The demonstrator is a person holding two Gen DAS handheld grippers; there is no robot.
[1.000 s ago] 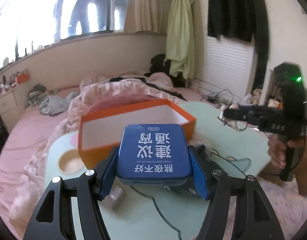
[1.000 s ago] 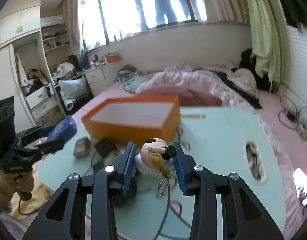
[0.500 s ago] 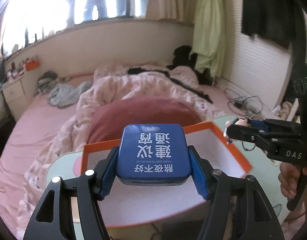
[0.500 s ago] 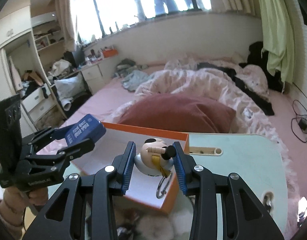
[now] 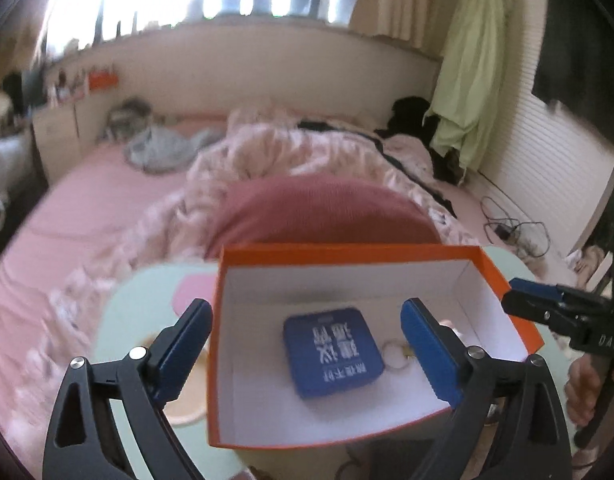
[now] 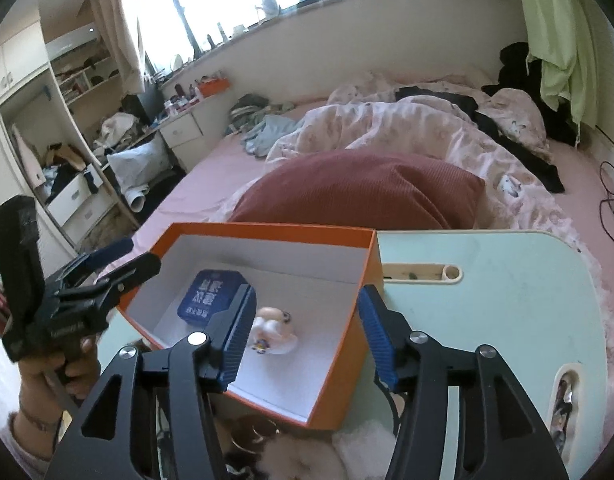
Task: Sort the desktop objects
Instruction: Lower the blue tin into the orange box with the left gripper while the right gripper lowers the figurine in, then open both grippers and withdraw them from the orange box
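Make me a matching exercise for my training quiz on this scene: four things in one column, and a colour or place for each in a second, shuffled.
Things:
1. blue tin
2. cartoon figure keychain
3. box
4. pillow

Descriptions:
A. orange outside, white inside
B. dark red, on the bed behind the box
C. lying in the box, left of the other item in the right wrist view
D. lying in the box, below the right tool's open jaws

Pairs: 1-C, 2-D, 3-A, 4-B
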